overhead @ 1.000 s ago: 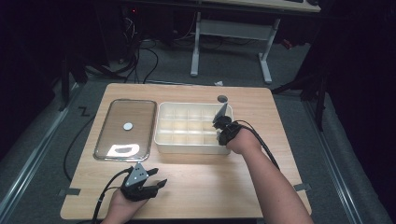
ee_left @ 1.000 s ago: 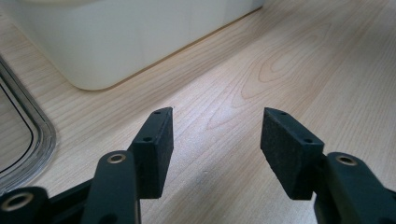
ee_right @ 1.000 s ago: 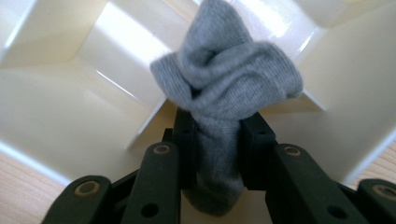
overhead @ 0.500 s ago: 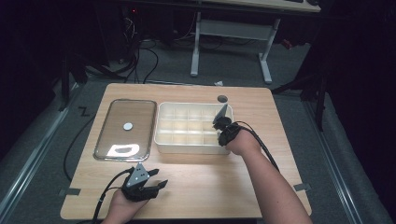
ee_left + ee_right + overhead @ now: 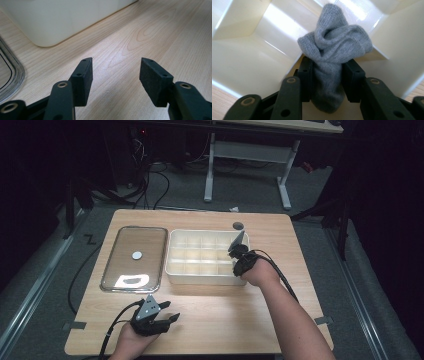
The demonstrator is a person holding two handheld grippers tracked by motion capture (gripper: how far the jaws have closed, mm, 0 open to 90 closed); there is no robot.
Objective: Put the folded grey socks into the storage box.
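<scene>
A crumpled grey sock [image 5: 334, 45] hangs over a compartment at the right end of the white divided box [image 5: 200, 276], whose walls [image 5: 242, 62] rise around it. My right gripper [image 5: 328, 67] has the sock's lower part between its pads, with the fabric touching both. Its jaws have just been opening. From above, the right gripper [image 5: 236, 252] sits at the box's right end. My left gripper [image 5: 170, 310] rests near the table's front edge, open with nothing between its fingers [image 5: 115, 72], pointing toward the box's near wall [image 5: 62, 20].
A clear glass lid [image 5: 145, 245] with a white knob lies left of the box, and its rim [image 5: 10, 72] is close to my left gripper. A dark round hole [image 5: 238, 225] sits behind the box. The wooden table [image 5: 225, 320] is bare in front of the box.
None seen from above; both hands and the box stay where they were.
</scene>
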